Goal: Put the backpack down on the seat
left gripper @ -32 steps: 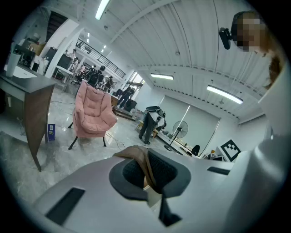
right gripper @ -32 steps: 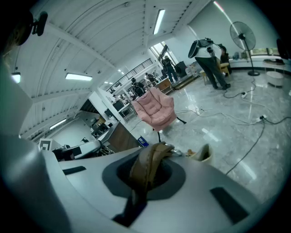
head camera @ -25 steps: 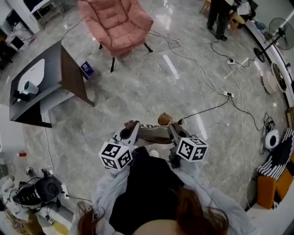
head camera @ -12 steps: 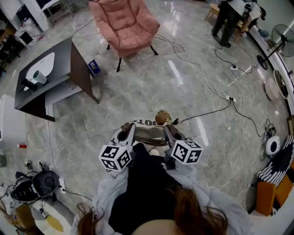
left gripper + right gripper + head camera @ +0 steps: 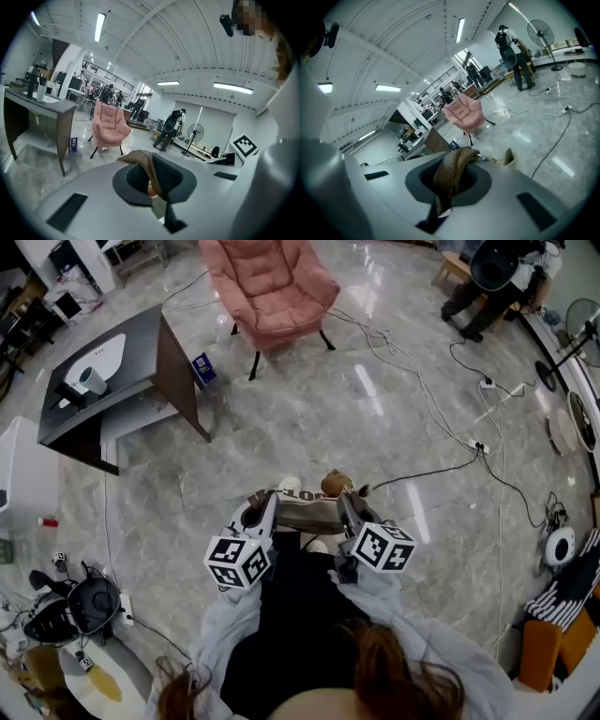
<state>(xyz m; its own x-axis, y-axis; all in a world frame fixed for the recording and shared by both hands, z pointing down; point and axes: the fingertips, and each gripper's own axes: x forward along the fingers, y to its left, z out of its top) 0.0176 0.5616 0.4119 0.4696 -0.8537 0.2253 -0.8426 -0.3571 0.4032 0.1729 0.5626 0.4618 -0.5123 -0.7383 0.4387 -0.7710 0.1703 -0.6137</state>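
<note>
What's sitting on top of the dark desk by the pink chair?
A white oval mat and a pale cup rest on the desk; whatever sits under its top is mostly covered.
</note>
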